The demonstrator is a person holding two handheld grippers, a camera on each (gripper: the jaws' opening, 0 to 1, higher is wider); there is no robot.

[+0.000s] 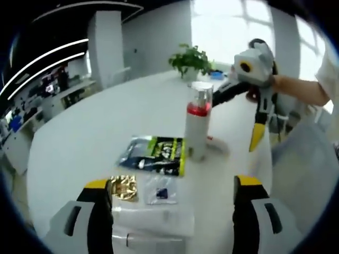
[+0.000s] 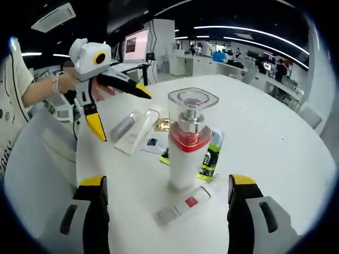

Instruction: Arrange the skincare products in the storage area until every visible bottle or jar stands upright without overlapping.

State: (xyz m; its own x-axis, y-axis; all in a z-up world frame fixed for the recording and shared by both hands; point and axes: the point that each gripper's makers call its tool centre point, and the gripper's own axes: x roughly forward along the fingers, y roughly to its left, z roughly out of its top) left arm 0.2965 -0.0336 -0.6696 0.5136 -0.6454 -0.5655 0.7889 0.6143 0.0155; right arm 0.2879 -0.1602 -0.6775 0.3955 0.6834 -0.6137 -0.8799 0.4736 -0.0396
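A white pump bottle [image 1: 197,129] with a red band and a clear cap stands upright on the round white table [image 1: 90,132]. In the right gripper view the bottle [image 2: 185,145] stands just ahead of my open right gripper [image 2: 167,181]. A small white tube with a red label [image 2: 183,206] lies in front of it. A green and black sachet [image 1: 157,154], a gold sachet [image 1: 124,187], a small clear sachet [image 1: 160,192] and a long white tube [image 1: 153,221] lie before my open left gripper [image 1: 172,185]. The right gripper [image 1: 234,119] hangs open beside the bottle, and the left gripper [image 2: 118,109] hovers open over the tubes [image 2: 133,132].
A potted plant [image 1: 190,61] stands at the table's far edge. A person's arm [image 1: 302,89] holds the right gripper. A grey chair back [image 2: 37,159] sits close to the table edge. Office desks and screens fill the background.
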